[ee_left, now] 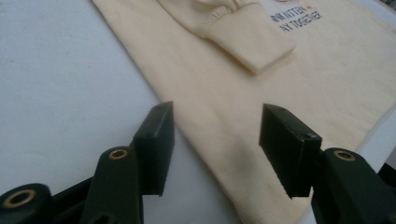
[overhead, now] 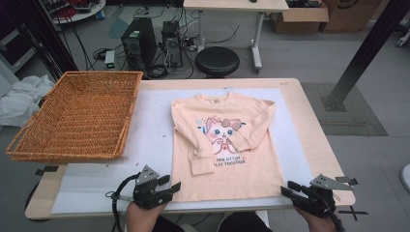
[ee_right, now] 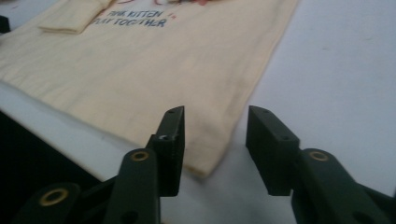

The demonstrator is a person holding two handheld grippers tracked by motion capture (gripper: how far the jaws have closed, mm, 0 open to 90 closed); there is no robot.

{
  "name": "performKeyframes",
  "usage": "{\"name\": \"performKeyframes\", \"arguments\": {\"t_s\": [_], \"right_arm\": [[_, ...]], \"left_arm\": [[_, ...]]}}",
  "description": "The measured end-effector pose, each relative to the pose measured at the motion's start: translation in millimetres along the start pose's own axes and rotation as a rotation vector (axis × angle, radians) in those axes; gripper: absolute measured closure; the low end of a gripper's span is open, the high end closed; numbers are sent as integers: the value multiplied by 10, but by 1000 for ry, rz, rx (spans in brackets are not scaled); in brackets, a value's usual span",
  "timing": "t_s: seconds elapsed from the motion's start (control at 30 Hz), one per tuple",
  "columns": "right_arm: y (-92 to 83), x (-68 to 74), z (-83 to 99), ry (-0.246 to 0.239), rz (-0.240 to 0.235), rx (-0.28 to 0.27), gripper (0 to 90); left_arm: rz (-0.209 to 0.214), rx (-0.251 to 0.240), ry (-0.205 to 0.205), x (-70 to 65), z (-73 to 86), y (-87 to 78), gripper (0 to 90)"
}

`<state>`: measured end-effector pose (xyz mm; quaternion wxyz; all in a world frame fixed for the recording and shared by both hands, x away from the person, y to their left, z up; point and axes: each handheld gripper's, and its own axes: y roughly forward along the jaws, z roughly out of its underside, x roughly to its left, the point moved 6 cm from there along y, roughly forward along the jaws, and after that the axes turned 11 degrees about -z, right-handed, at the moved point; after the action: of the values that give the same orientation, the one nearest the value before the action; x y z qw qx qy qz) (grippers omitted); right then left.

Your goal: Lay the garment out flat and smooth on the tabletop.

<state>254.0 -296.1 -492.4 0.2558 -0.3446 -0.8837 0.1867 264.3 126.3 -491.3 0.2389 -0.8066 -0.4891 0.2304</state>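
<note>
Left gripper (overhead: 170, 186) poised at the near left hem corner, jaws parted and bare, hem cloth lying under the gap but not pinched. Right gripper (overhead: 288, 187) likewise at the near right hem corner, jaws apart, nothing between the pads.

Pale peach long-sleeved cotton shirt with a cartoon kitten print (overhead: 227, 140) lying flat, face up, on the white mat (overhead: 154, 130), neck away from the person, both sleeves folded in across the chest (one ribbed cuff (ee_left: 247, 32) close ahead in the left gripper view). Likely light, soft and limp: no stiffness to carry a fold, apt to sag and drag between two grips, not fragile, not slippery on the mat. Best taken at the two hem corners, pinching both layers together, lifted evenly so the sleeves stay put.

Further out, a wide woven wicker basket (overhead: 77, 116) to the left, overhanging the wooden table (overhead: 316, 140).
</note>
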Motion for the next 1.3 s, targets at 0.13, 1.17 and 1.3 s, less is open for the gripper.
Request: {"name": "performKeyframes", "arguments": {"t_s": [0.13, 1.17, 1.3], "right_arm": [[-12, 90, 78, -44, -1, -8, 810], [361, -540, -1259, -119, -31, -91, 543], [738, -572, -1472, -157, -66, -63, 492]], "left_arm": [[-17, -35, 44, -58, 104, -54, 727], [43, -180, 15, 165, -1156, 195, 420], [61, -221, 21, 210, -1407, 355, 394]]}}
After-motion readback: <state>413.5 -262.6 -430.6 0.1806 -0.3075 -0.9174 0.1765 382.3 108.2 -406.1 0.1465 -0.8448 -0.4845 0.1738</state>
